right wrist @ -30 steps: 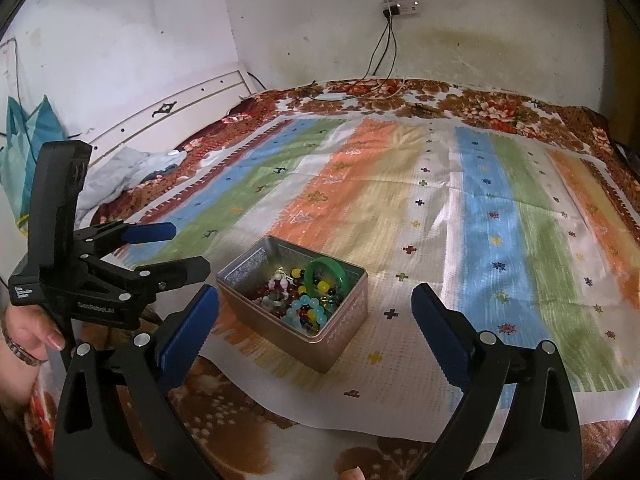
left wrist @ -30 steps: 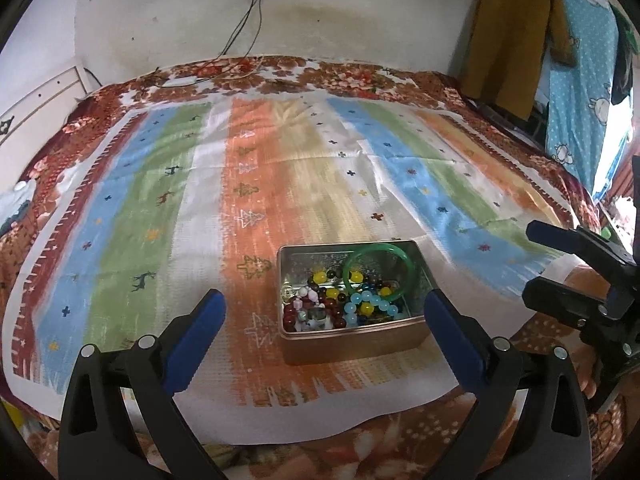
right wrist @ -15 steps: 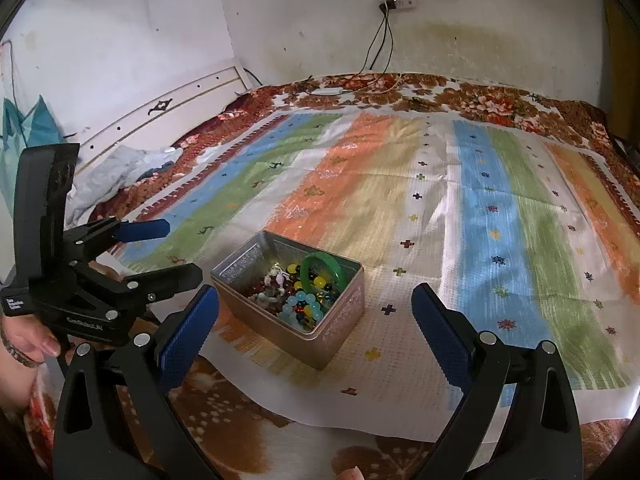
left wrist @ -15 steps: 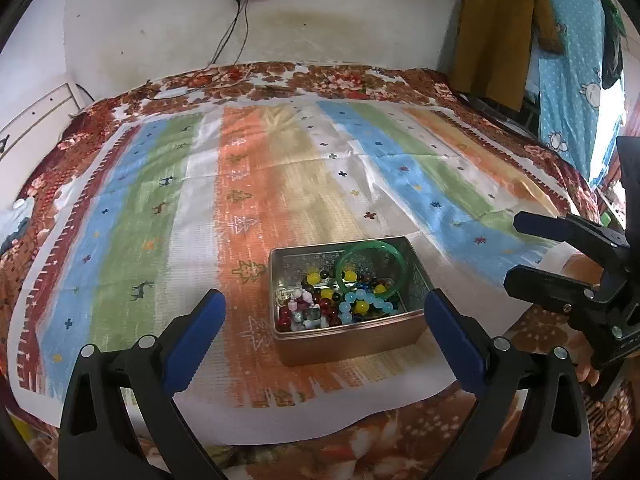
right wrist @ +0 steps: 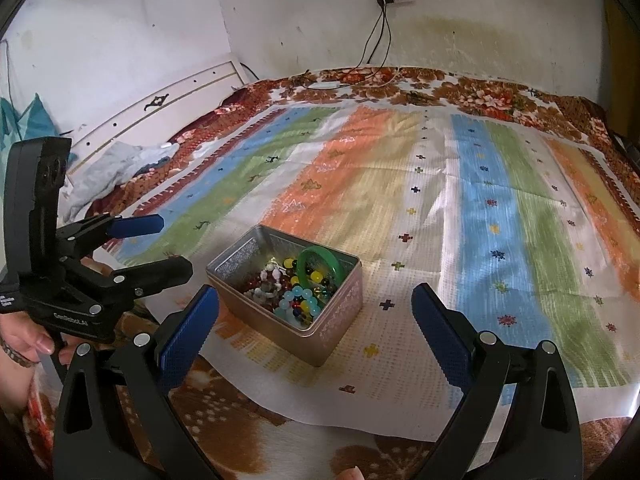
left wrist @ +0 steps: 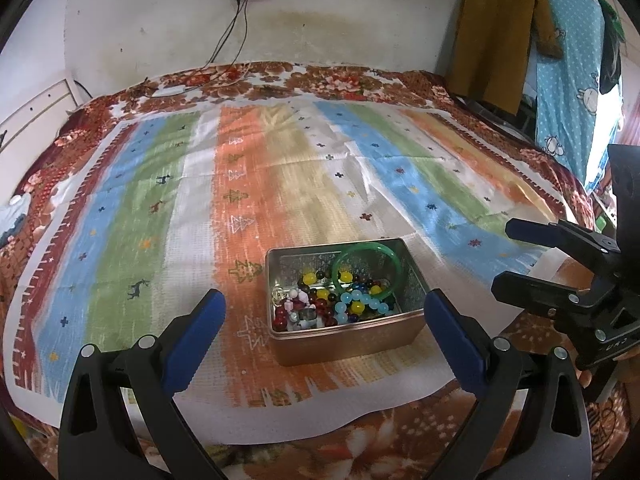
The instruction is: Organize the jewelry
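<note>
An open metal tin (left wrist: 348, 338) (right wrist: 340, 320) sits near the front edge of a striped mat on the bed. It holds a green bangle (left wrist: 367, 266) (right wrist: 316, 266), light blue beads (left wrist: 360, 304) (right wrist: 298, 300), and mixed yellow, red and dark beads. My left gripper (left wrist: 324, 306) (right wrist: 158, 240) is open just before the tin, fingers spread wider than it. My right gripper (right wrist: 316, 304) (left wrist: 508, 254) is open too, to the tin's right, nothing between its fingers.
The striped mat (left wrist: 280, 184) covers a floral blanket (left wrist: 320, 80) on a bed. Cables (left wrist: 228, 40) hang from a wall socket behind. Clothes (left wrist: 492, 28) hang at the right. A crumpled cloth (right wrist: 112, 172) lies by the white headboard. A hand (right wrist: 24, 340) holds the left gripper.
Both views have shifted slightly; the tin sits a little further left and lower in the left wrist view. Both grippers stay open and the jewelry has not moved.
</note>
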The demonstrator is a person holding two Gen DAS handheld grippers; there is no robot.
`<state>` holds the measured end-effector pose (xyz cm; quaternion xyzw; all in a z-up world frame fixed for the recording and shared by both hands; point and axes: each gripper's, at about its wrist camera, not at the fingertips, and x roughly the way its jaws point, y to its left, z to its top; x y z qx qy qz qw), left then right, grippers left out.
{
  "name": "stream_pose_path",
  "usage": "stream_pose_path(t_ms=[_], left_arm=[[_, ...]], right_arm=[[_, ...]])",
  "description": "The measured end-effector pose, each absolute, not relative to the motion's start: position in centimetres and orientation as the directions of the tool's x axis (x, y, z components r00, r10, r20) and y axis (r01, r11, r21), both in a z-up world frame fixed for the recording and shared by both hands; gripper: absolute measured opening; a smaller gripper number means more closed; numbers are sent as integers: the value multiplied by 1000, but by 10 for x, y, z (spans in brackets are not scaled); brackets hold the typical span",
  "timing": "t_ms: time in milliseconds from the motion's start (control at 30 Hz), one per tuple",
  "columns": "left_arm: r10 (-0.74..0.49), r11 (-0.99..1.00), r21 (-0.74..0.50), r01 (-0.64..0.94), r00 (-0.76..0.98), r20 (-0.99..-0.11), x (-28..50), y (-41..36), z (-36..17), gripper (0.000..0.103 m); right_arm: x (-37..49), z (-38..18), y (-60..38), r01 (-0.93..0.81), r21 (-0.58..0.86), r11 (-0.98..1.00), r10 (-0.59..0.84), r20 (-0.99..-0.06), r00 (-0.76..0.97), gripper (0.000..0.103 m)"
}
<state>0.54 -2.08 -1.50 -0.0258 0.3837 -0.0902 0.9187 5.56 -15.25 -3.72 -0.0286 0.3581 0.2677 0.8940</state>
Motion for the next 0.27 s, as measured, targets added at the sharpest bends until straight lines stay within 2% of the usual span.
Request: stream_pose_path(t_ms=[267], left_arm=[[-191, 981, -124, 146, 681, -707, 7, -20, -16, 97]], right_arm=[[56, -38, -152, -501, 139, 855, 457, -657, 599, 98]])
